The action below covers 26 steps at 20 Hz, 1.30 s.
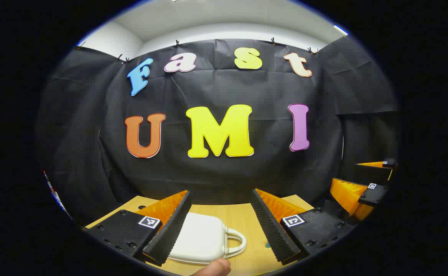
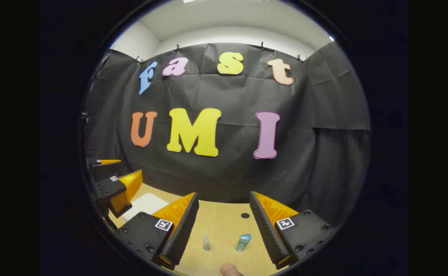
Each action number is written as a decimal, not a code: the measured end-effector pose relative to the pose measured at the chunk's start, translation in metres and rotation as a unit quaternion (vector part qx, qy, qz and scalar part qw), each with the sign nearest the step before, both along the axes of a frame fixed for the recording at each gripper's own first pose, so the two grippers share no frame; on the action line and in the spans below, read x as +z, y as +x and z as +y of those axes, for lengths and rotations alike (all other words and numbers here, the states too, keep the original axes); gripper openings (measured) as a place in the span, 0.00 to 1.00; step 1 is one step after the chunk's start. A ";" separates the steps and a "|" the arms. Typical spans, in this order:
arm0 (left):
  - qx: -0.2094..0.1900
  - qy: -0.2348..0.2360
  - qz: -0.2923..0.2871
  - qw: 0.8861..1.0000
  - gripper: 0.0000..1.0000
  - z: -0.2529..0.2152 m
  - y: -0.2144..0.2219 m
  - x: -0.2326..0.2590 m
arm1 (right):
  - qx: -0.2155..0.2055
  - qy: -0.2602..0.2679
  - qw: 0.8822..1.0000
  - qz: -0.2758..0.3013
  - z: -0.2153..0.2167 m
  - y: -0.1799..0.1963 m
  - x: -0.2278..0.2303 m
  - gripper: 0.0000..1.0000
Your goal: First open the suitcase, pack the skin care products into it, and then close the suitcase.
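Left gripper (image 1: pixel 219 222) fingers spread wide, holding nothing, raised above worktop (image 1: pixel 247 220). Right gripper (image 2: pixel 224 222) fingers likewise spread, empty. Closed white suitcase (image 1: pixel 201 239) flat on worktop between left fingers, handle (image 1: pixel 236 241) toward right. Small clear bottle (image 2: pixel 206 243) and teal bottle (image 2: pixel 243 242) upright, near each other, between right fingers. Suitcase (image 2: pixel 145 205) lying left of bottles, well apart. Fingertip (image 1: pixel 214 268) at lower edge.
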<state>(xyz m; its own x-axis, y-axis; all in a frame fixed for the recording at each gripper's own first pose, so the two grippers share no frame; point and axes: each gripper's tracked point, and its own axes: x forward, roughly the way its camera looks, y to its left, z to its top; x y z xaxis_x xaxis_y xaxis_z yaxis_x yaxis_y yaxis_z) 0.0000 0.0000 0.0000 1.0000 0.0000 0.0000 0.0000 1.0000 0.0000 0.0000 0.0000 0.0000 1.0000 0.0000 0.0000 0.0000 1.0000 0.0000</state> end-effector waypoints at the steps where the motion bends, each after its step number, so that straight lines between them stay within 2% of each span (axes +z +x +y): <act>1: -0.003 -0.004 0.003 1.000 0.99 -0.001 0.000 -0.001 | 0.003 0.004 1.000 0.001 0.001 0.001 -0.001 0.79; 8: -0.005 -0.003 0.009 1.000 0.99 -0.007 -0.001 -0.003 | 0.018 0.015 1.000 0.001 0.009 0.006 0.005 0.79; 26: 0.005 -0.015 0.029 0.999 1.00 -0.007 0.012 -0.020 | 0.006 0.026 1.000 0.012 0.006 0.014 0.001 0.78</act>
